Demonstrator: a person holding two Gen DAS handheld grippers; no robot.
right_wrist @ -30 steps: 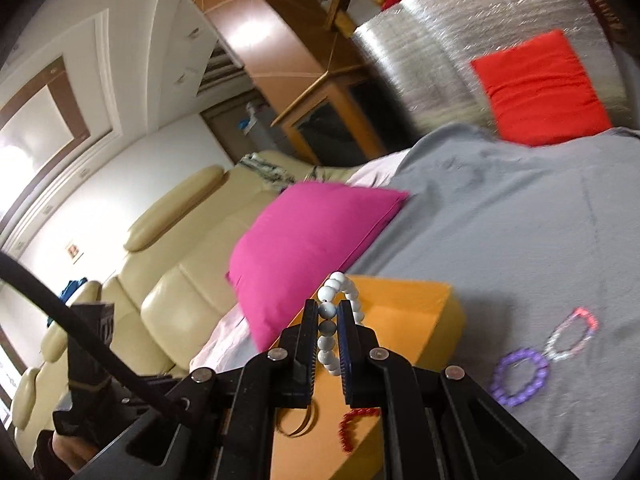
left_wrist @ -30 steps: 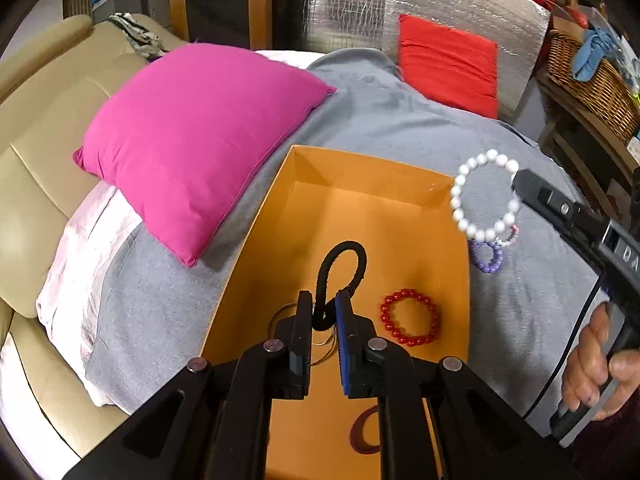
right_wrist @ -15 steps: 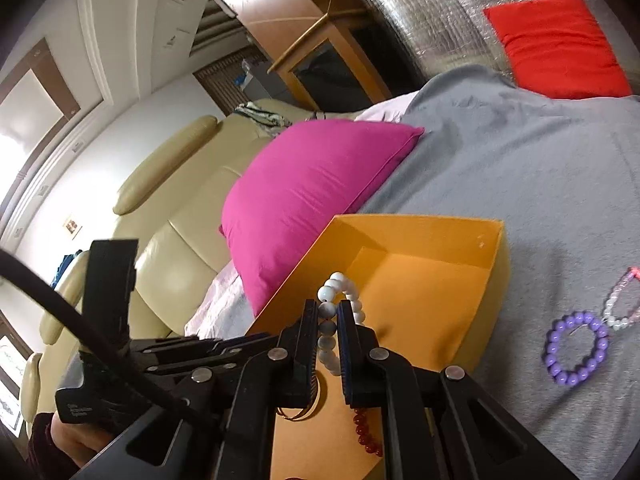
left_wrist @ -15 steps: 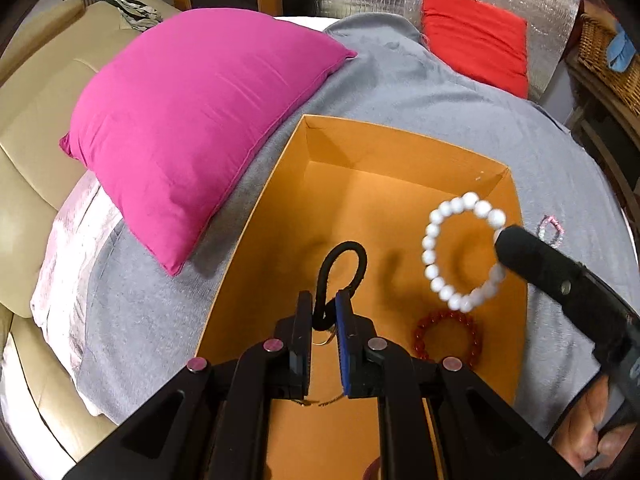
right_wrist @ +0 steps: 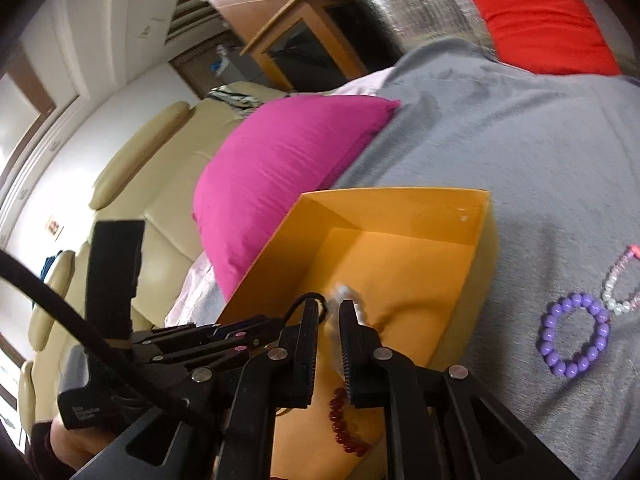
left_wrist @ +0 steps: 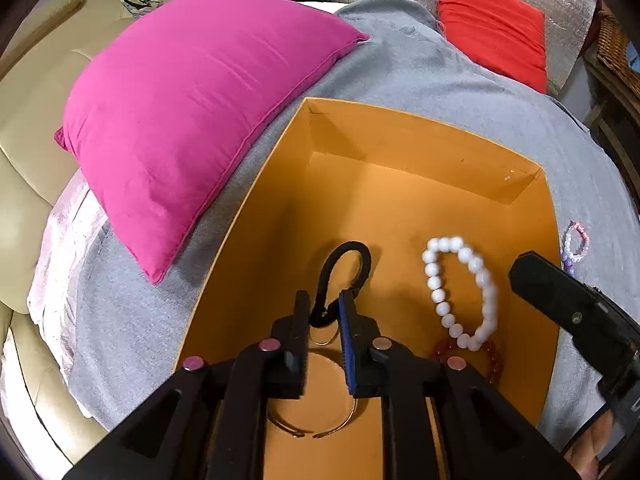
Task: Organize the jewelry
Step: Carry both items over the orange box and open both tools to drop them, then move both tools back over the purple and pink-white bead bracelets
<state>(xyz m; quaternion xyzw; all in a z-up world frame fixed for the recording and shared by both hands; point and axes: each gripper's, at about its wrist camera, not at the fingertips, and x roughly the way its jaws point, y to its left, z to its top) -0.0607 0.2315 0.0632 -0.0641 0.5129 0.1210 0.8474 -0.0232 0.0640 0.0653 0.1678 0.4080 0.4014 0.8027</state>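
Note:
An orange box [left_wrist: 400, 116] lies on a grey blanket. My left gripper [left_wrist: 324, 304] points down into it, its jaws just starting to open, with a black hair tie [left_wrist: 348, 246] still between the pads. A white bead bracelet [left_wrist: 460, 292] lies loose in the box, partly over a red bead bracelet [left_wrist: 494, 360]. It is clear of my right gripper [right_wrist: 330, 312], whose jaws are opening with only a white blur [right_wrist: 344, 292] past their tips. A thin gold bangle [left_wrist: 320, 432] lies under the left fingers.
A purple bead bracelet [right_wrist: 572, 336] and a pink-and-white one [right_wrist: 620, 284] lie on the blanket [right_wrist: 520, 140] right of the box. A magenta cushion [left_wrist: 200, 120] rests against the box's left side on a cream sofa [left_wrist: 32, 120]. A red cushion [left_wrist: 492, 40] is at the back.
Both grippers came down over the box. The white bracelet left the right gripper's pads and now lies on the box floor. The black tie stays at the left fingers.

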